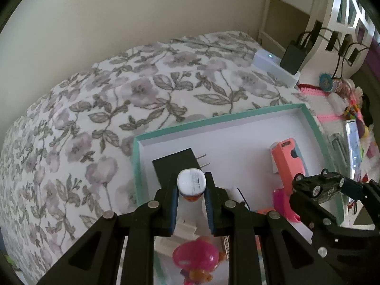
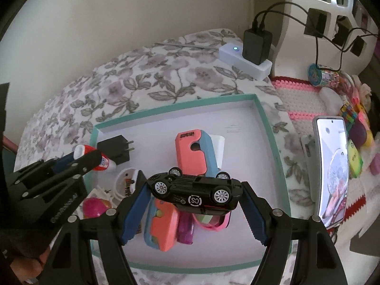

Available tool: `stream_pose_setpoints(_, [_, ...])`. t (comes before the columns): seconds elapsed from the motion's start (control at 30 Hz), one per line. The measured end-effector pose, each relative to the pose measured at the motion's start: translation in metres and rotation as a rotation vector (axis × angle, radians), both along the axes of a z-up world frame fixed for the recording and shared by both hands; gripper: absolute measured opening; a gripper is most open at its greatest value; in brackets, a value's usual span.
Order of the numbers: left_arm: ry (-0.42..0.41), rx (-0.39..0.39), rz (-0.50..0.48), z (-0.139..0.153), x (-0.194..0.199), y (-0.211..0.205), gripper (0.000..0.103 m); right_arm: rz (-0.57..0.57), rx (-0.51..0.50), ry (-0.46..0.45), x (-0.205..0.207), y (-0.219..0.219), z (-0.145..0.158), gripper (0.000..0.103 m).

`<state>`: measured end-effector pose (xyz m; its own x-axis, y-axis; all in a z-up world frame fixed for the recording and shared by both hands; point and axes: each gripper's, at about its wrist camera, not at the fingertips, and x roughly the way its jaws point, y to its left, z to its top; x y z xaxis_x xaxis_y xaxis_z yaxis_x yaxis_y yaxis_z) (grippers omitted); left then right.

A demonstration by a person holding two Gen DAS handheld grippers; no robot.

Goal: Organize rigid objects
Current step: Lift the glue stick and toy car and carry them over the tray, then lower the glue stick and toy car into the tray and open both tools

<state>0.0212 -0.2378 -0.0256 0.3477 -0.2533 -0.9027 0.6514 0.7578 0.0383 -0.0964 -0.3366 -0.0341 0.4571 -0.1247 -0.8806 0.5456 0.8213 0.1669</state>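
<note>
A teal-rimmed white tray lies on the bed. My left gripper is shut on a small white-capped glue bottle with a red-orange body, held over the tray's left end, just in front of a black plug charger. My right gripper is shut on a black toy car, gripped end to end and tipped on its side above the tray's middle. Under the car lie a coral and blue case, another coral case and a purple item. The car also shows at the right of the left wrist view.
The floral bedspread stretches left and back to the wall. A white power strip with a black adapter sits behind the tray. A phone, a pink crochet mat and small toys lie to the right. A pink ball toy lies below my left fingers.
</note>
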Motion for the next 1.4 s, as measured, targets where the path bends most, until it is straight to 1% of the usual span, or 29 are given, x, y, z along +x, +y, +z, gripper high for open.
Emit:
stream_pose_setpoints(0.07, [0.005,0.011,0.0,-0.006,0.002,-0.004,0.021,0.006,0.001,0.013,0.004,-0.001,-0.005,0.078])
stream_pose_setpoints(0.13, [-0.017,0.019,-0.003,-0.009,0.005,-0.008,0.021,0.011,0.004,0.025,0.007,-0.001,-0.01,0.078])
stream_pose_setpoints(0.5, [0.003,-0.02,0.031,-0.012,0.014,-0.004,0.022,0.019,-0.016,0.036,0.014,-0.001,-0.013,0.078])
stream_pose_setpoints(0.57, [0.011,-0.031,0.043,-0.01,0.015,-0.001,0.024,0.024,-0.024,0.04,0.015,0.0,-0.012,0.078])
stream_pose_setpoints(0.7, [0.011,-0.047,0.061,-0.005,0.016,0.006,0.039,0.025,-0.036,0.043,0.015,0.002,-0.012,0.078])
stream_pose_setpoints(0.77, [0.001,-0.051,0.071,-0.002,0.017,0.011,0.041,0.022,-0.037,0.043,0.015,0.002,-0.012,0.078])
stream_pose_setpoints(0.83, [-0.006,-0.053,0.075,0.001,0.017,0.014,0.046,0.024,-0.038,0.044,0.015,0.002,-0.012,0.079])
stream_pose_setpoints(0.9, [-0.005,-0.063,0.085,0.004,0.018,0.019,0.049,0.02,-0.041,0.043,0.015,0.002,-0.011,0.079])
stream_pose_setpoints(1.03, [0.002,-0.081,0.112,0.008,0.02,0.031,0.049,0.018,-0.052,0.045,0.015,0.002,-0.011,0.08])
stream_pose_setpoints(1.17, [-0.006,-0.079,0.131,0.01,0.021,0.041,0.05,0.01,-0.078,0.053,0.015,0.004,-0.009,0.085])
stream_pose_setpoints(1.33, [-0.002,-0.091,0.159,0.012,0.024,0.055,0.051,0.007,-0.082,0.036,0.013,0.005,-0.006,0.085])
stream_pose_setpoints(1.37, [0.0,-0.094,0.166,0.011,0.024,0.058,0.052,0.004,-0.086,0.034,0.012,0.006,-0.005,0.085])
stream_pose_setpoints(1.4, [0.0,-0.096,0.171,0.011,0.025,0.06,0.061,0.001,-0.089,0.032,0.012,0.007,-0.004,0.086])
